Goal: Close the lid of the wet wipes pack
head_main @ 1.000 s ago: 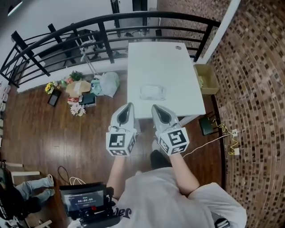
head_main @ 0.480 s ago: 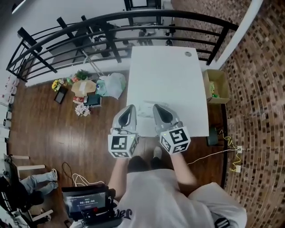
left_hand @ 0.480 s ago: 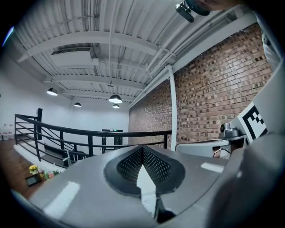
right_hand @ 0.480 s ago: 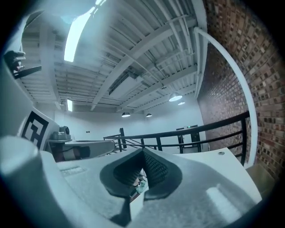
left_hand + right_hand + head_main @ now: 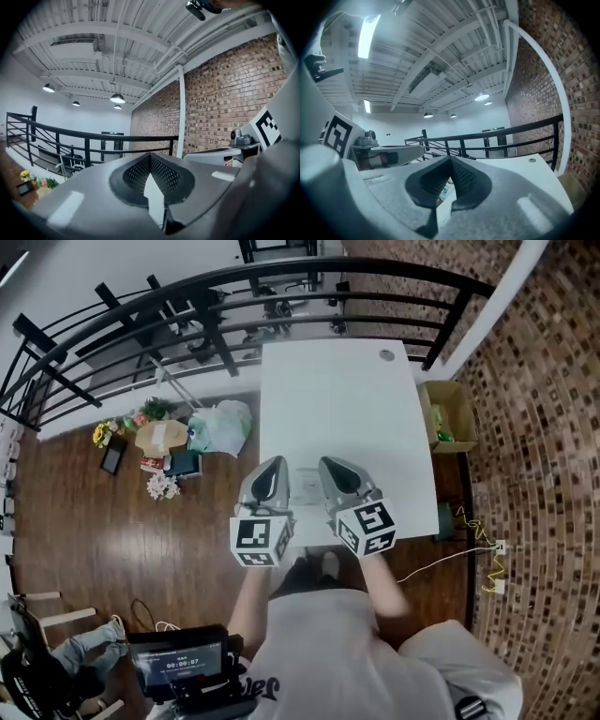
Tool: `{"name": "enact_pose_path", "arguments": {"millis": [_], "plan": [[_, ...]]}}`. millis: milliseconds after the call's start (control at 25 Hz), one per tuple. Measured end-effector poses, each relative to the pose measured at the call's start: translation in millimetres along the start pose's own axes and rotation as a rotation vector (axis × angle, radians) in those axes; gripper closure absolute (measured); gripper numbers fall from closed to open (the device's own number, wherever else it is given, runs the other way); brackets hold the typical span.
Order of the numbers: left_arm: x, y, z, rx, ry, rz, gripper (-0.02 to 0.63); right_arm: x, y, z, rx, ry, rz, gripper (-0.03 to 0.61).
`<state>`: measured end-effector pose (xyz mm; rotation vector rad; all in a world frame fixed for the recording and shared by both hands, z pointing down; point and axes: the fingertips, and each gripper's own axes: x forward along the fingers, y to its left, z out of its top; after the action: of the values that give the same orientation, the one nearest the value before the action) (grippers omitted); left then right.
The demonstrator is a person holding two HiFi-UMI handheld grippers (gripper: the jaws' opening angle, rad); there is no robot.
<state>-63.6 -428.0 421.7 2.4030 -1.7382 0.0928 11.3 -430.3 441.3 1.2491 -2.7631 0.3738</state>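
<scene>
While the grey left gripper (image 5: 272, 466) and grey right gripper (image 5: 329, 465) are held with fingers together, empty, a pale flat wet wipes pack (image 5: 305, 487) is seen between both finger pairs.

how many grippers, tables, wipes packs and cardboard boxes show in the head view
grippers: 2 (left gripper, right gripper)
table: 1
wet wipes pack: 1
cardboard box: 1
total: 5

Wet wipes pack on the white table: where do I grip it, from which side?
The wet wipes pack lies flat near the front edge of the table, so probably come down from above and pinch one thin side edge.
</scene>
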Motion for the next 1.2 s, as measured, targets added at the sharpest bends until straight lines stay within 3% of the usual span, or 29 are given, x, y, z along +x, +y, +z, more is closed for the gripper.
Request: {"name": "enact_pose_path", "arguments": {"millis": [240, 400, 520, 680, 920, 1200], "plan": [[35, 33, 10, -0.033, -0.013, -0.055, 0.598, 48, -9, 17, -0.069, 0.031, -0.028, 0.588], [50, 50, 8, 0.097, -0.043, -0.065, 0.598, 68, -14, 13, -0.080, 0.051, -0.059, 0.588], [65, 63, 5, 0.045, -0.048, -0.086, 0.598, 77, -16, 4, -0.083, 0.074, -0.068, 0.588], [84, 72, -10, -0.006, 0.010, -0.090, 0.598, 91, -35, -17, -0.046, 0.130, -0.073, 0.588], [124, 88, -16, -0.033, 0.037, -0.044, 0.598, 124, -71, -21, -0.029, 0.183, -0.003, 0.588], [148, 82, -43, -0.031, 0.109, -0.045, 0.598, 136, -88, -61, 0.005, 0.307, 0.083, 0.588]]}}
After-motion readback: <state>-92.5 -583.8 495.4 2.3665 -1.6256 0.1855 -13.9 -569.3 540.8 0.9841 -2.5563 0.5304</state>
